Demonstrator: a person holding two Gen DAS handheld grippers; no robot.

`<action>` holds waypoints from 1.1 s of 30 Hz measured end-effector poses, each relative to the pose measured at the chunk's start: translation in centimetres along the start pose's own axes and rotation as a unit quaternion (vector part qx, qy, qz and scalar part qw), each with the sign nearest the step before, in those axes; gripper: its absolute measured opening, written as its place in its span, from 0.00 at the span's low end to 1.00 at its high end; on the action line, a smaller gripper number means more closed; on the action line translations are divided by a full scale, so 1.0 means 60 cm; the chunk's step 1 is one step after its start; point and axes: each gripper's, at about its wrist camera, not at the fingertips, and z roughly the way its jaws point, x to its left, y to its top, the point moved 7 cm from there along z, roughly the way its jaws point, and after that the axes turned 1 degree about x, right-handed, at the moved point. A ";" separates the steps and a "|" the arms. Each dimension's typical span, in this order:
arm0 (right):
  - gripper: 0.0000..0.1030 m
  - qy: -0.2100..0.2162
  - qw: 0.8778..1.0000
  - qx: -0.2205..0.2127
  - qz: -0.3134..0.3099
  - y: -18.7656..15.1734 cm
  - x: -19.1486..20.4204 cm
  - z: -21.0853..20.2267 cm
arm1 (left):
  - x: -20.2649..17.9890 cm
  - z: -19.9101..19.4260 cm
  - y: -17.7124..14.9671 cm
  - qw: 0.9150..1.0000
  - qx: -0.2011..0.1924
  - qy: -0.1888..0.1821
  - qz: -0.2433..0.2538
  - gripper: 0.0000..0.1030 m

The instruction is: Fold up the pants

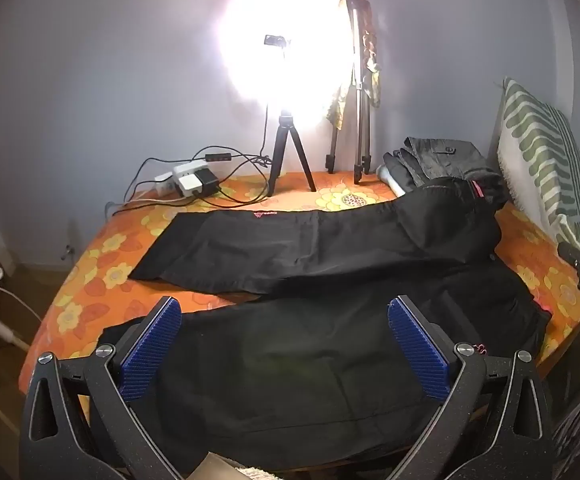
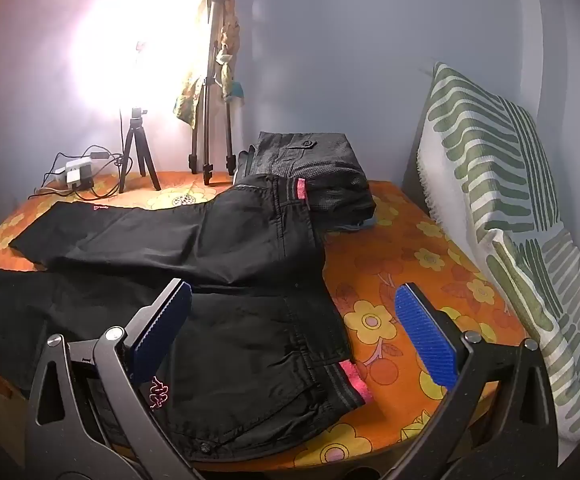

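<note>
So the black pants [image 1: 329, 248] are spread out flat on the bed [image 2: 409, 280] with the orange flower sheet, legs apart in a V, waistband with the pink trim toward the striped pillow [image 2: 501, 184]. Left tongs [image 1: 286, 344] hang wide open over the near leg, gripping nothing. Right tongs [image 2: 293, 332] are wide open too, hovering above the waistband end, nothing in them. A folded grey garment [image 2: 313, 168] sits behind the pants, touching the far waistband, near two tripods [image 1: 290, 156].
</note>
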 end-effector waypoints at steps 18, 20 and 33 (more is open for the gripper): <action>1.00 -0.002 1.000 -0.006 -0.003 0.010 0.007 -0.005 | 0.048 0.010 -0.006 0.999 0.020 0.010 -0.029 1.00; 1.00 -0.002 1.000 -0.005 -0.007 0.011 0.014 -0.008 | 0.048 0.011 -0.009 0.999 0.022 0.009 -0.034 1.00; 1.00 -0.001 1.000 -0.006 -0.006 0.012 0.010 -0.005 | 0.043 0.009 -0.017 0.999 0.020 0.005 -0.034 1.00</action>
